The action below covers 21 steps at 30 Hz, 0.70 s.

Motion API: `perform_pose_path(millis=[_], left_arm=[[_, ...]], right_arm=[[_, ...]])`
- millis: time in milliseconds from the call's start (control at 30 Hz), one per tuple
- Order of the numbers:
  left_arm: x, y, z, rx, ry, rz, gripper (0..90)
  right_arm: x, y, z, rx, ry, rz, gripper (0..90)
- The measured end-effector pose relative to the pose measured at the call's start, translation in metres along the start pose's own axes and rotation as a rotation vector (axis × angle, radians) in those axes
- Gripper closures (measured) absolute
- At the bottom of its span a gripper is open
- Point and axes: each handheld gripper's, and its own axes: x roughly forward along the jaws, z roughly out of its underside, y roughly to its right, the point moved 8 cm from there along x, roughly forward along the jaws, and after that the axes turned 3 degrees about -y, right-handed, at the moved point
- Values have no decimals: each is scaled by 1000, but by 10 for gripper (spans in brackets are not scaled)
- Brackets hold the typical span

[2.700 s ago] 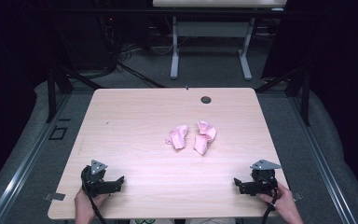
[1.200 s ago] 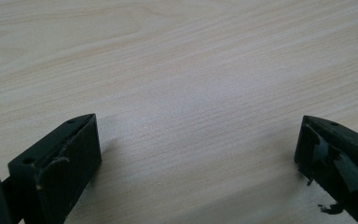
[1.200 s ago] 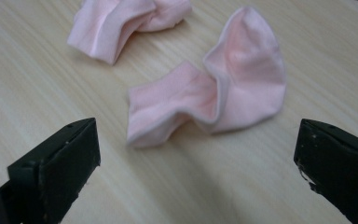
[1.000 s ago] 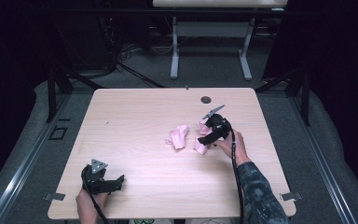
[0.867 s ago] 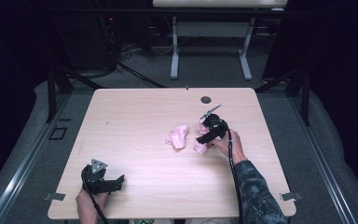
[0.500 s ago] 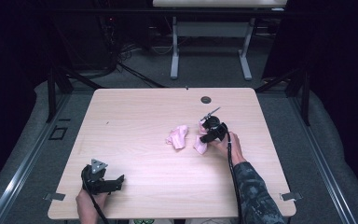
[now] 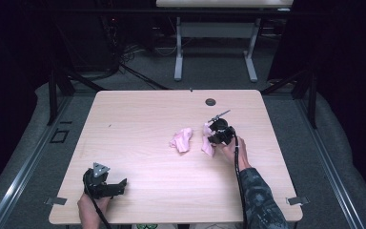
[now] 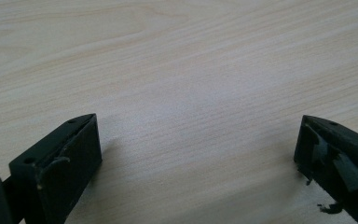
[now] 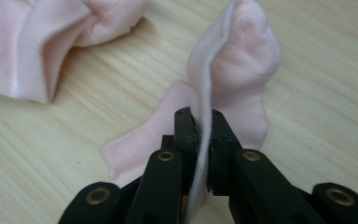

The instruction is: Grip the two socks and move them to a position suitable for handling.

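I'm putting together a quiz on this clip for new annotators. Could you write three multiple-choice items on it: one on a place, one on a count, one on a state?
1. Where does the left gripper rest?
A. near table edge
B. far edge
C. on a sock

2. How many pink socks lie on the table?
A. one
B. two
C. four

3. The right gripper is:
A. wide open
B. shut on nothing
C. shut on a sock

Answers:
1 A, it sits by the person's hand.
2 B, the left sock and right sock.
3 C, its fingers pinch pink fabric.

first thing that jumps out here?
The right gripper, right of the table's middle, with its jaws just closed on a fold of a pink sock. A second pink sock lies crumpled just to its left, apart. The left gripper rests open near the front edge.
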Motion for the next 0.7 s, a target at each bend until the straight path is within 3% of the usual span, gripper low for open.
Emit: perform_pose_path(millis=[300, 400, 533, 600, 700], left_arm=[[0, 0, 0, 0, 0, 0, 6], [0, 0, 0, -1, 0, -1, 6], [0, 0, 0, -1, 0, -1, 6], [0, 0, 0, -1, 0, -1, 6], [0, 0, 0, -1, 0, 0, 6]], right_arm=[[-47, -25, -3, -36, 85, -36, 848], [-71, -37, 1, -55, 114, -58, 847], [-85, -49, 7, -65, 136, -84, 846], [-96, -60, 16, -93, 146, -100, 846], [-100, -69, 24, -106, 141, -118, 846]])
